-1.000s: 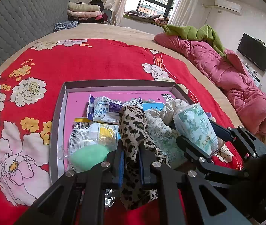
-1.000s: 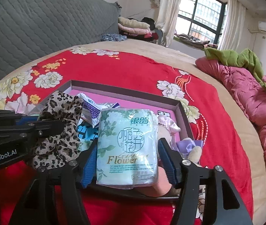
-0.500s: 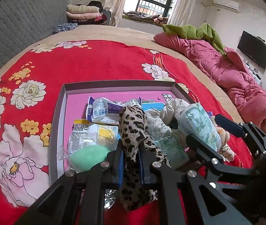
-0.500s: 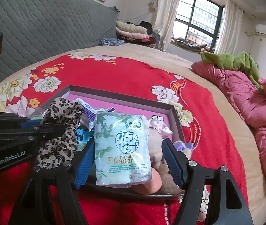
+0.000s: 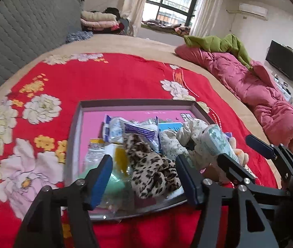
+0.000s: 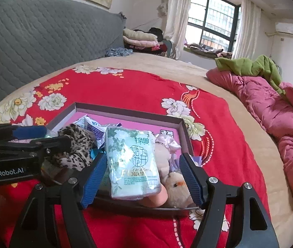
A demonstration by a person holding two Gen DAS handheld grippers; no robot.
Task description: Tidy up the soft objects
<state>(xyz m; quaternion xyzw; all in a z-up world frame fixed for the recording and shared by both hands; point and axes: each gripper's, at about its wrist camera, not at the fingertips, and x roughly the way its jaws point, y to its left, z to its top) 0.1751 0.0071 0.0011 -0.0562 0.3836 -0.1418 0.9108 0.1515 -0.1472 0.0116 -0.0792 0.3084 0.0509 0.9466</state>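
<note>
Both grippers are spread: left gripper (image 5: 144,174), jaws just opened, straddles the leopard cloth (image 5: 152,167) untouched; right gripper (image 6: 143,177) frames the tissue pack (image 6: 133,161), in the tray (image 6: 125,111) at six o'clock.

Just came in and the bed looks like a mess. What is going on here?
A person is sorting soft things into a tray on the red bedspread, using two handheld grippers. The left gripper has just opened, and the leopard-print cloth lies loose between its fingers. The right gripper stands open around a tissue pack that leans on the plush toys in the tray.
</note>
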